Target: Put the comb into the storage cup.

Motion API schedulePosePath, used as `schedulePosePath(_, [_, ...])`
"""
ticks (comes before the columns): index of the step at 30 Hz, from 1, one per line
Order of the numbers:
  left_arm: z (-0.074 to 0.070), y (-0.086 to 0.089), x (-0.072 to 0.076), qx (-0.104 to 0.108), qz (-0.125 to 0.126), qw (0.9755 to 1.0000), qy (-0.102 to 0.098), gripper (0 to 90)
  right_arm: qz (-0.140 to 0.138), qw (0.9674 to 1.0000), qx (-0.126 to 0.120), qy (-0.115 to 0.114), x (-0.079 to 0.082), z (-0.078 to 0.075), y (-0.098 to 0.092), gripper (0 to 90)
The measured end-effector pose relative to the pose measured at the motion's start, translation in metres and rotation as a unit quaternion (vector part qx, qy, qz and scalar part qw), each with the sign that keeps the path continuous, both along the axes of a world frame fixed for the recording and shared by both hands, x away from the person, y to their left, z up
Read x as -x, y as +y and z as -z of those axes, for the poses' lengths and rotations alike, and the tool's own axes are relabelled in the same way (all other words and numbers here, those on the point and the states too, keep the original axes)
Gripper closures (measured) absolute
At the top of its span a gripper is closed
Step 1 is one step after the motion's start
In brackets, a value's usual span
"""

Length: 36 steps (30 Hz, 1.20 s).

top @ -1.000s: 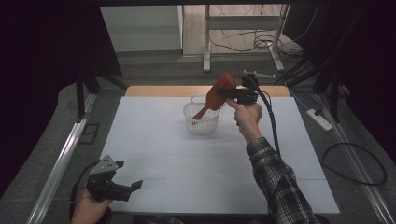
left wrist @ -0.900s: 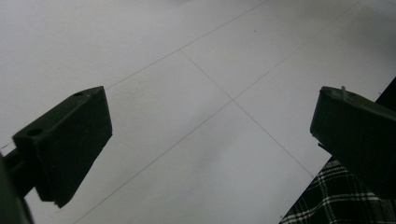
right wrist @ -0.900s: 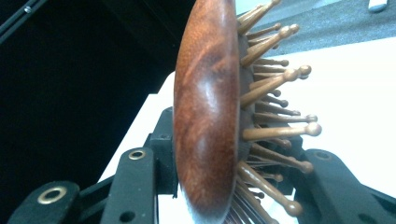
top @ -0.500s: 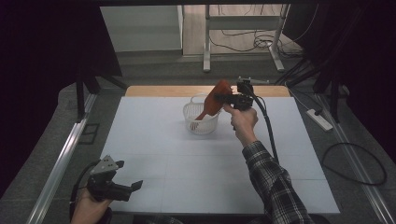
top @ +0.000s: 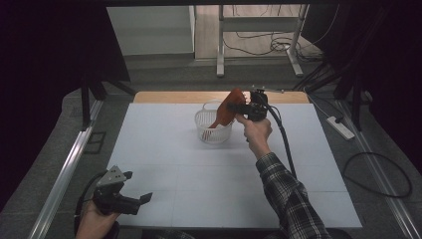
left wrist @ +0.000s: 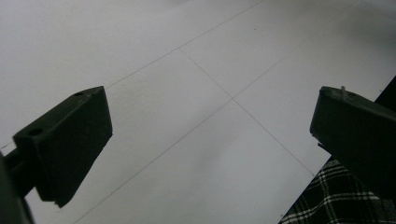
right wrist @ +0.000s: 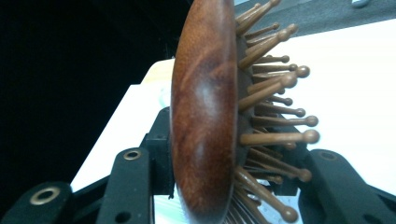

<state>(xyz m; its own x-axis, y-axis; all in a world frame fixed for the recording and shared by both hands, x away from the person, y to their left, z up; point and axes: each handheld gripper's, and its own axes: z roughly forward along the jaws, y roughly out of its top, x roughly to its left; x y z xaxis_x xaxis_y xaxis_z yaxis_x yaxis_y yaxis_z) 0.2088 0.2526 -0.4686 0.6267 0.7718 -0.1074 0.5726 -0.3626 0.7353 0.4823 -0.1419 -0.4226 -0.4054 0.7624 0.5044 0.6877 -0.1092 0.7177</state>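
Holding the brush [top: 226, 112] tilted at table centre, slightly toward 12 o'clock: head up toward 1 o'clock, handle dipping toward 7 o'clock into the white basket [top: 213, 130], seemingly to let it slide in handle first rather than drop flat. Gripping across the head with the right gripper [top: 238, 107], reaching in from 3 o'clock of the basket; seen close in the right gripper view as a polished wooden back [right wrist: 205, 116] against one jaw and ball-tipped pins [right wrist: 280, 135] toward the other, so clamping back-to-pins and keeping the handle free. Having just been easing the jaws apart, yet with the brush between them and apparently touched on both sides; judged as the start of letting go. Cannot tell whether the handle tip touches the basket floor. Resting the left gripper [top: 137, 199] low at 7 o'clock of the table [top: 164, 149], well apart, jaws spread wide with nothing between them, likely parked out of the way.
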Motion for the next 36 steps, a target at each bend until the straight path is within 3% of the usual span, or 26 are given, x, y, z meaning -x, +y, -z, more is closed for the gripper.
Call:
schedulePosePath(7, [0.0001,-0.0005,-0.0001,-0.001,0.001,1.0000,0.001,0.0,0.011,0.9999,-0.011,0.004,0.0004,0.0067,-0.0042,46.9])
schedulePosePath(20, [-0.0001,-0.0009,0.0002,-0.004,0.001,1.0000,-0.001,0.0,0.014,0.9998,0.011,-0.008,0.0021,0.0059,-0.0026,36.4])
schedulePosePath(29, [0.0000,-0.0003,-0.0002,0.000,0.000,1.0000,0.001,0.0,0.003,0.9984,0.048,-0.031,0.0057,0.0020,-0.0004,24.0])
schedulePosePath(36, [0.0000,-0.0005,-0.0002,-0.001,0.000,1.0000,0.001,0.0,-0.003,0.9971,0.064,-0.039,0.0075,-0.0009,-0.0005,21.6])
